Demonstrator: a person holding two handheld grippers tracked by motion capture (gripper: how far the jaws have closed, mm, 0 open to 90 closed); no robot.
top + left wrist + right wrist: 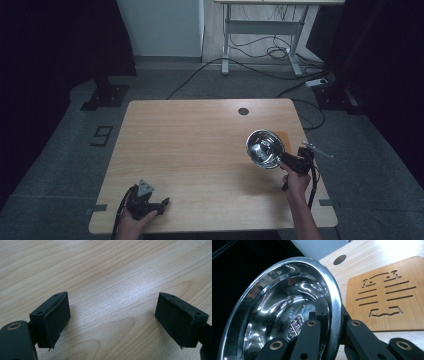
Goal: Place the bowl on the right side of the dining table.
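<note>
A shiny steel bowl [265, 148] hangs tilted on edge over the right side of the wooden table [200, 150]. My right gripper [283, 158] is shut on its rim. In the right gripper view one jaw lies inside the bowl [287, 305] and the other behind the rim, with the gripper [334, 315] pinching the steel edge. A slotted wooden trivet [384, 295] lies flat on the table just beyond the bowl; the high view shows a sliver of the trivet [284, 136]. My left gripper [161, 204] rests at the front left, jaws wide apart. Between its jaws [112, 317] there is bare wood.
A round cable hole [243, 111] sits near the table's far edge. Beyond the table, on the carpet, stand a desk frame [262, 30], loose cables and a power strip [317, 82]. Dark curtains close both sides.
</note>
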